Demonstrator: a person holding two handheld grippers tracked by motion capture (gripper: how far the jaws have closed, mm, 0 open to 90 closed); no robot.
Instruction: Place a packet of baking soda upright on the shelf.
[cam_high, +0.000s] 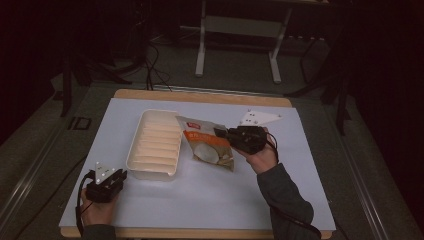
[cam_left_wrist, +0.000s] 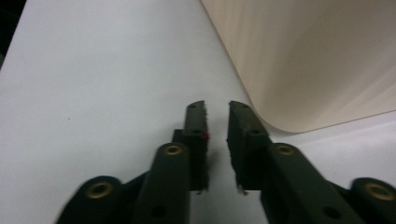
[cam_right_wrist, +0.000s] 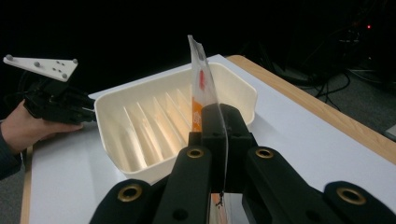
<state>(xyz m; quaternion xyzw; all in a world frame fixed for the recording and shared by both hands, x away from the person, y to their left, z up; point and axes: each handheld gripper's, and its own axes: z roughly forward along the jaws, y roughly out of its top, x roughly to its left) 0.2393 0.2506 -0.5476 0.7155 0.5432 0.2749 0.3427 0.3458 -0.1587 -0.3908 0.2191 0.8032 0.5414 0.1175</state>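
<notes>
The right gripper (cam_high: 221, 133) is pinching the snack pouch (cam_high: 207, 143) edge between its fingers, beside the cream tray (cam_high: 154, 143) on the bench (cam_high: 210, 200). The left gripper (cam_left_wrist: 217, 114) fingers are standing slightly apart, gripping nothing, near the tray corner.

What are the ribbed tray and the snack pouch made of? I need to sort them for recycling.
Ribbed tray: likely rigid plastic, cream, matte, with moulded ribs and rounded corners. Snack pouch: seemingly thin glossy printed film; it glints and stays flat where the right gripper holds it.
</notes>
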